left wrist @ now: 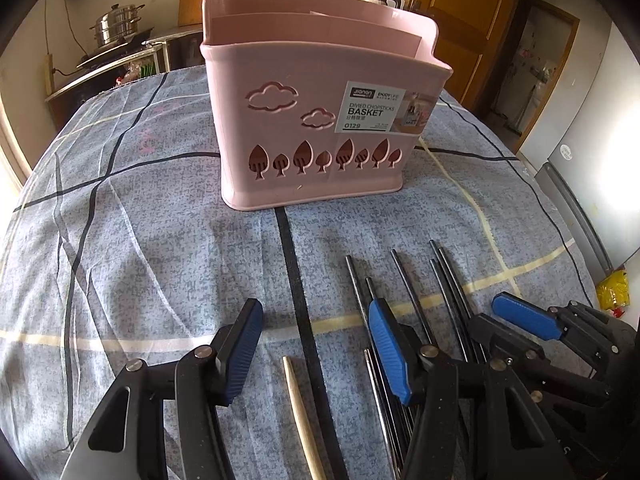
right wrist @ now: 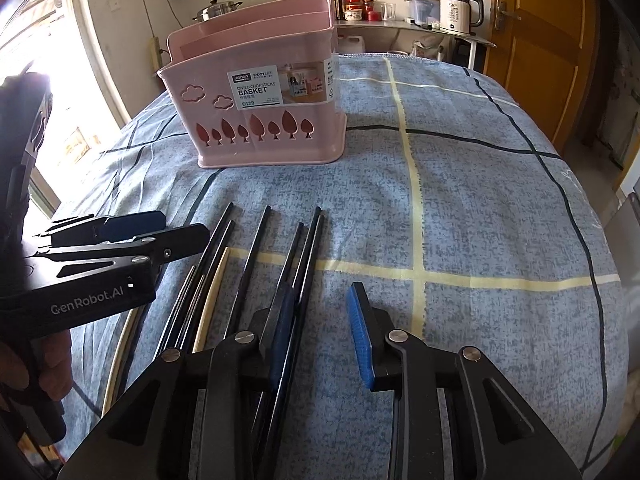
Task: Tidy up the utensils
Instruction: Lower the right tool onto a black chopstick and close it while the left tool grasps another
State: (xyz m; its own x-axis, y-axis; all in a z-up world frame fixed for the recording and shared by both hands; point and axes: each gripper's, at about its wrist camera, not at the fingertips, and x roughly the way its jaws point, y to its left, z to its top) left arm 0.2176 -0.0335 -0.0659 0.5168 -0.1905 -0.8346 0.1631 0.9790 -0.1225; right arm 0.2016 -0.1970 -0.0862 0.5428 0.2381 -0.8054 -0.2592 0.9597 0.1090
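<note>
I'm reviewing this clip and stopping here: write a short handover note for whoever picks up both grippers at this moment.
Left gripper: open, low over the cloth, a pale wooden chopstick lying between its fingers, not pinched.
Right gripper: open, low over the dark chopsticks, nothing held.
Things: pink divided basket stands upright further back on the blue checked cloth; the chopsticks lie in a loose row in front of it.
Done: nothing visible in the basket from these views.
Left: pick up the chopsticks and stand them in the basket's compartments.

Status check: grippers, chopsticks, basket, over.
Left gripper and right gripper open, nothing held. Chopsticks lying on cloth. Pink basket upright beyond them, path clear.
</note>
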